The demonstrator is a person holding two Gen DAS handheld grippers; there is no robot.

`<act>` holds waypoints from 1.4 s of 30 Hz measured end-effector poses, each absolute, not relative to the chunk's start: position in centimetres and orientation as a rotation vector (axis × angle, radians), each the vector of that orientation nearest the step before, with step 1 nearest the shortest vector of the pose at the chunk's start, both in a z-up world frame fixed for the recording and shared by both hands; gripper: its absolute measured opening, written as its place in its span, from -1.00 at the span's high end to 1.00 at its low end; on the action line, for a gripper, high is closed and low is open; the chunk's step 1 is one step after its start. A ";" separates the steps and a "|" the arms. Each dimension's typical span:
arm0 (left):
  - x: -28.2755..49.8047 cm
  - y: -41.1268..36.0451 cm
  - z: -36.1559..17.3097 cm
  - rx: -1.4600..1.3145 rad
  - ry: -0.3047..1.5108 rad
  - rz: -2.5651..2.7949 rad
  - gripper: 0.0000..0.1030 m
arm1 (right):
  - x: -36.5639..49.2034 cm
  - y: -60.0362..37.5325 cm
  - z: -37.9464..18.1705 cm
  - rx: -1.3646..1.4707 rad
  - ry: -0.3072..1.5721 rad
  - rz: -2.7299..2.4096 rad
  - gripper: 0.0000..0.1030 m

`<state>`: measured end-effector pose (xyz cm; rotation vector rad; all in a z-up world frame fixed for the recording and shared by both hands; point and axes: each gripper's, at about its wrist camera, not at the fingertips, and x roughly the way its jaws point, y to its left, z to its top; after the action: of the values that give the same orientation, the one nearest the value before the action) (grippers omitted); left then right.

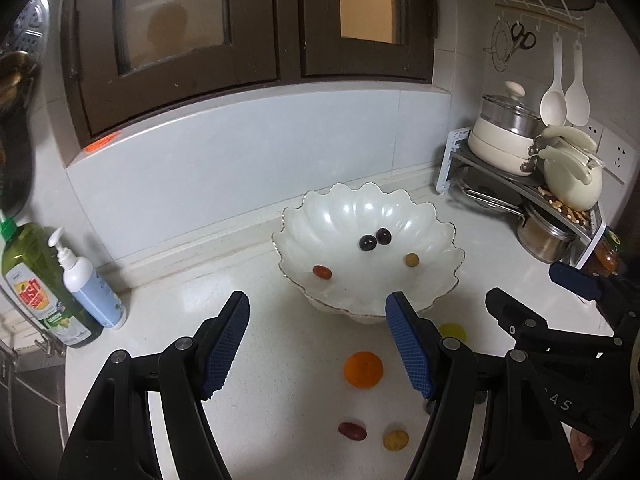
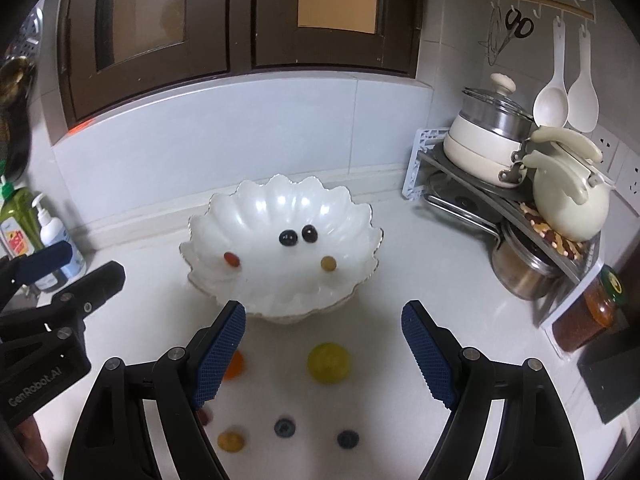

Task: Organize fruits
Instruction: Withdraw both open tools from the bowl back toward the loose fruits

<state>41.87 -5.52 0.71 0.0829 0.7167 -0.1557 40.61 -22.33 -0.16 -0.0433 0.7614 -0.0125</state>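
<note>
A white scalloped bowl [image 1: 368, 220] [image 2: 280, 208] stands on the white counter and holds two dark grapes [image 1: 375, 239], a red grape [image 1: 322, 272] and a yellowish grape [image 1: 411, 259]. In front of it on the counter lie an orange fruit [image 1: 363, 369], a yellow fruit [image 2: 329, 362], a red grape [image 1: 352, 431], a small yellow fruit [image 1: 395, 439] and two blueberries [image 2: 285, 427]. My left gripper [image 1: 318, 346] is open and empty above the orange fruit. My right gripper [image 2: 324, 350] is open and empty above the yellow fruit; it also shows at the right of the left wrist view [image 1: 536, 292].
A green soap bottle [image 1: 40, 284] and a white pump bottle [image 1: 90, 284] stand at the left by the sink. A corner rack [image 2: 504, 200] with pots and a kettle stands at the right, a jar [image 2: 588, 312] beside it. Dark cabinets hang above.
</note>
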 end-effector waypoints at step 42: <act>32.6 -7.3 -3.4 0.086 0.740 -0.172 -0.35 | 31.5 -24.1 -3.5 -0.039 0.772 -0.059 -0.53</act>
<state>32.64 -7.33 -3.42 0.0862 0.7404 -0.1724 31.46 -24.08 -3.47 -0.0389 0.7718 -0.0591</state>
